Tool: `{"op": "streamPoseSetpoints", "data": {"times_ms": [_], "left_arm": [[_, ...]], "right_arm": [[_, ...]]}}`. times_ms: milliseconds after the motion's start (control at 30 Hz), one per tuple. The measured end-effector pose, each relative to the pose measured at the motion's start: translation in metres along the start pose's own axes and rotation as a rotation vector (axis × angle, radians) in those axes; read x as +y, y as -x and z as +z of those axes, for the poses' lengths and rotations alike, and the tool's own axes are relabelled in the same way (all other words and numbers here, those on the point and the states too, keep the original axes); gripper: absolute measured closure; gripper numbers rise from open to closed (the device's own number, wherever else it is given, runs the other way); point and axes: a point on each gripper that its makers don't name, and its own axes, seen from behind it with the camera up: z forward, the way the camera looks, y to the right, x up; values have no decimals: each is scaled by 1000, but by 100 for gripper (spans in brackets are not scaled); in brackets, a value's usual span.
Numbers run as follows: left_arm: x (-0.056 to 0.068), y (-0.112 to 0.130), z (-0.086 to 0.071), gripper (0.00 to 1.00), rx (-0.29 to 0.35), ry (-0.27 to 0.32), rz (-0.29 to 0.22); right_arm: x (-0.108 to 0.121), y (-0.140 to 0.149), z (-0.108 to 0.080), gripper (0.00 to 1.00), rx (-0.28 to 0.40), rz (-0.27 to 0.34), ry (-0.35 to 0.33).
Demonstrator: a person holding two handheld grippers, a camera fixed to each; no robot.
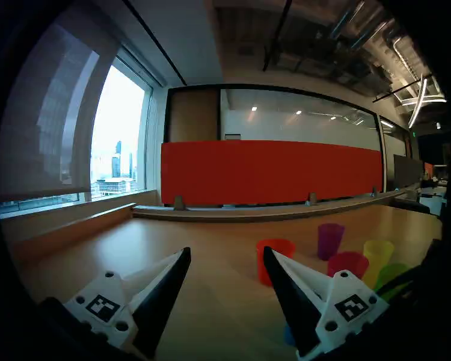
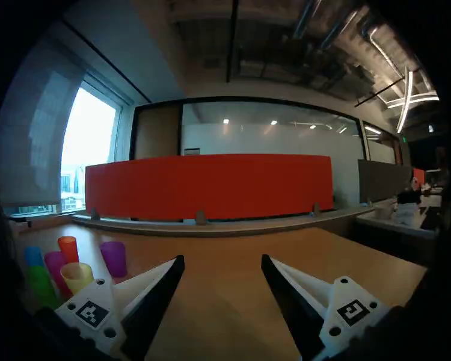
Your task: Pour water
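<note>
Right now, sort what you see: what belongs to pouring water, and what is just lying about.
For the job:
- red cup, purple cup, pink cup, yellow cup, green cup, all on the table
- left tongs and right tongs, both open and empty

Just there:
- red screen behind the table
- window
- ceiling lights

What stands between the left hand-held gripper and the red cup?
Nothing visible does: only bare table lies between the open left hand-held gripper and the red cup, which stands just ahead.
</note>
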Motion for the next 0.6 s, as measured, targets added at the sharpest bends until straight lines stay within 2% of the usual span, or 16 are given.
{"op": "streamPoseSetpoints", "data": {"times_ms": [600], "left_arm": [[1,0,0,11,0,0,0]], "right_arm": [[-4,8,0,1,-28,-25,6]]}}
